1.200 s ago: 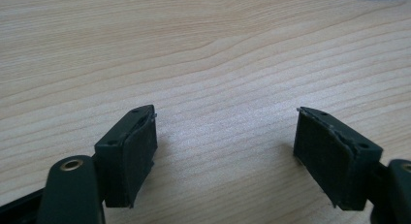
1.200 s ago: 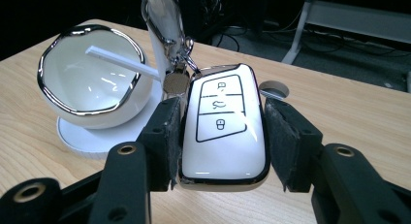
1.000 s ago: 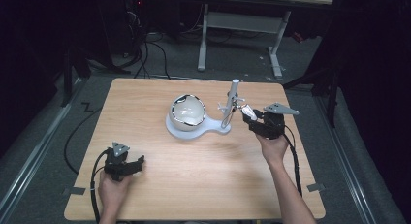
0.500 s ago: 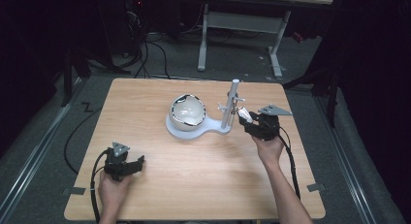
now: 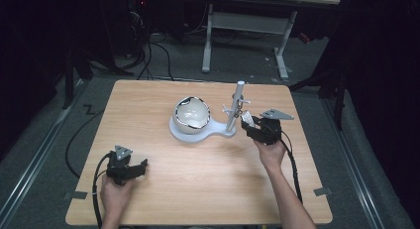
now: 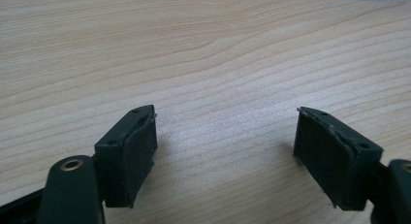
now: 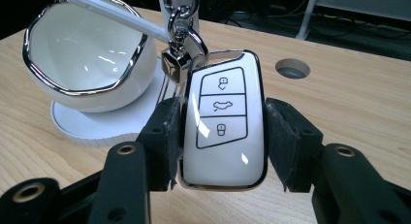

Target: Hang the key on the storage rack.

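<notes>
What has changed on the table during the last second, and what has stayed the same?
The right gripper, shut on the white car key fob, moved slightly left and toward the person, staying close beside the stand's post. The fob's ring remains hooked on the stand. The left gripper, open over bare table, and the white bowl have not moved.

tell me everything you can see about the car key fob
The car key fob is glossy white with a chrome-looking rim and three outlined buttons stacked on its face: two padlock icons and a car icon between them. A metal clasp and ring join its top end to the white stand's post. It stands roughly upright, face to the camera, clamped at both side edges by the right gripper, just above the wooden table beside the white bowl.
</notes>
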Demonstrator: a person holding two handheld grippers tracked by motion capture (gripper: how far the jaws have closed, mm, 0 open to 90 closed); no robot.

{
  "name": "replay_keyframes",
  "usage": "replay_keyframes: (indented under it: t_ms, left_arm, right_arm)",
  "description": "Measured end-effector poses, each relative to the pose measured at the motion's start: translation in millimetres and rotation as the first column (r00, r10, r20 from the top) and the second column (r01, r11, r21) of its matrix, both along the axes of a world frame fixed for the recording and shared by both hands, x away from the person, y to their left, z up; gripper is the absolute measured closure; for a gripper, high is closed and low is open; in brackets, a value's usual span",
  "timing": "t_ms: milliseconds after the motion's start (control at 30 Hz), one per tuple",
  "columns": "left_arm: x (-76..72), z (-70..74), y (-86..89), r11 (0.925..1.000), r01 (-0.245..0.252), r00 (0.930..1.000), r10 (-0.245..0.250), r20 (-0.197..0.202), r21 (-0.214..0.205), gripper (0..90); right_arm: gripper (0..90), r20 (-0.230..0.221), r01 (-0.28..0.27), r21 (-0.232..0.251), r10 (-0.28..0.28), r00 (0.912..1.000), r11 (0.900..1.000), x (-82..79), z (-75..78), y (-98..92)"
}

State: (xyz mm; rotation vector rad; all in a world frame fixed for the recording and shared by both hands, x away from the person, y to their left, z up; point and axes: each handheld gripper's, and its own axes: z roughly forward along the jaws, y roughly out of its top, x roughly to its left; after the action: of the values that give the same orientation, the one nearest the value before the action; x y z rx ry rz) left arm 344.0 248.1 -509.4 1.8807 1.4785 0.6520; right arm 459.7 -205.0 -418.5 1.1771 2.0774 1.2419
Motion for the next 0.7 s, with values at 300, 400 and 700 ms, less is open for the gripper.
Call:
replay_keyframes:
  t_ms: [300, 400, 700]
  left_arm:
    - [0.0, 0.0, 0.0, 1.0, 0.0, 1.0, 0.0, 0.0, 0.0, 23.8]
    - [0.0, 0.0, 0.0, 1.0, 0.0, 1.0, 0.0, 0.0, 0.0, 23.8]
    - [0.0, 0.1, 0.1, 1.0, 0.001, 1.0, -0.001, -0.001, 0.002, 23.8]
  right_arm:
    - [49.2, -0.004, 0.015, -0.017, -0.015, 0.9999, 0.9997, 1.5, -3.1, 2.1]
    - [48.9, -0.009, 0.019, -0.02, -0.019, 0.9998, 0.9996, 2.6, -3.7, 2.5]
    - [47.7, -0.019, 0.016, -0.023, -0.016, 0.9997, 0.9996, 2.7, -4.4, 1.5]
